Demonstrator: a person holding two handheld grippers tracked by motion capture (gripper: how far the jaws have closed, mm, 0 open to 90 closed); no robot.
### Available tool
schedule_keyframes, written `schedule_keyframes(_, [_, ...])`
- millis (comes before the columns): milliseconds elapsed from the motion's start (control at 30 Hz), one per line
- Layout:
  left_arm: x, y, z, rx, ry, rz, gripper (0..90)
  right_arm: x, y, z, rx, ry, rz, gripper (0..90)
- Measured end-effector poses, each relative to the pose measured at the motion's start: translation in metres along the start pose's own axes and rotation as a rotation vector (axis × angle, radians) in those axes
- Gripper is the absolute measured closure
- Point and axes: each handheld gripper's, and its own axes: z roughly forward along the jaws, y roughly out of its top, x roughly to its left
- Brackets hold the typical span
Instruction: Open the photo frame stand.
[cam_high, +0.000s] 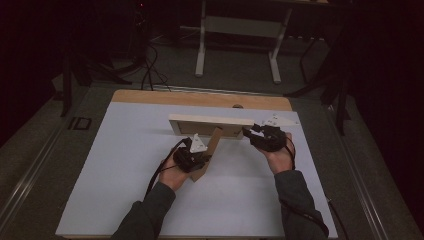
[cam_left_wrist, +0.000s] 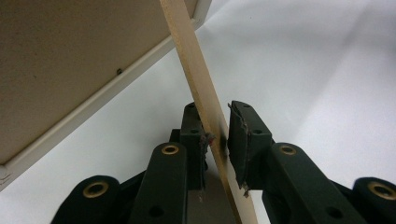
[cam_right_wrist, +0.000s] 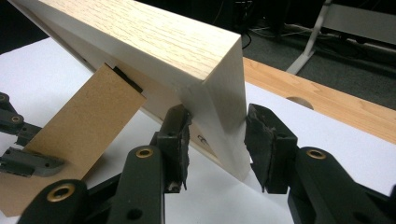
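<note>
Hardboard, a brown strut (cam_high: 209, 152) hinged to the back of a pale wooden picture frame (cam_high: 211, 120), slants down toward the person and sits between the jaws of the left gripper (cam_high: 192, 159). In the left gripper view the strut (cam_left_wrist: 205, 100) shows edge-on as a thin strip: one pad touches its face, the other stands just off it, so the jaws bracket the strut and whether they actually pinch it I cannot tell. The left hand (cam_high: 175, 172) holds that gripper near the middle of the white sheet (cam_high: 125, 165) covering the table.

The frame stands on its long edge across the sheet, back face toward the person. At its right end is the right gripper (cam_high: 252, 132), held in the right hand (cam_high: 280, 157). The right gripper view shows what the high view cannot: the frame's corner (cam_right_wrist: 224, 107) sits between the pads with a narrow gap visible on each side (the jaws are open around it, not clamped), and the strut (cam_right_wrist: 84, 135) leans off to the left with the left gripper's dark jaws (cam_right_wrist: 18, 140) at its lower end.

Beyond the sheet a wooden tabletop edge (cam_high: 200, 97) with a round hole (cam_high: 238, 106) shows. Behind it the room is dark, with a grey floor, trailing cables (cam_high: 150, 65) and the white legs of another table (cam_high: 240, 45).
</note>
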Motion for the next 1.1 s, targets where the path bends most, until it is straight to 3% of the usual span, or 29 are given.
schedule_keyframes(333, [0.001, 0.000, 0.000, -0.001, -0.004, 0.004, 75.3, 0.000, -0.001, 0.000, -0.005, 0.001, 0.004, 59.4])
schedule_keyframes(533, [0.002, 0.001, -0.002, -0.011, -0.007, -0.004, 74.5, 0.000, -0.001, 0.000, -0.004, 0.001, 0.003, 59.4])
schedule_keyframes(600, [0.003, 0.001, -0.005, -0.031, -0.029, -0.030, 73.7, 0.000, -0.001, -0.001, -0.002, 0.001, 0.001, 59.7])
schedule_keyframes(867, [0.004, 0.002, -0.009, -0.035, -0.021, -0.022, 71.8, 0.000, -0.002, -0.002, -0.002, 0.004, 0.001, 60.0])
schedule_keyframes(1100, [0.008, 0.002, -0.018, -0.062, -0.026, -0.042, 71.4, -0.001, -0.005, -0.006, -0.005, 0.006, 0.014, 60.0])
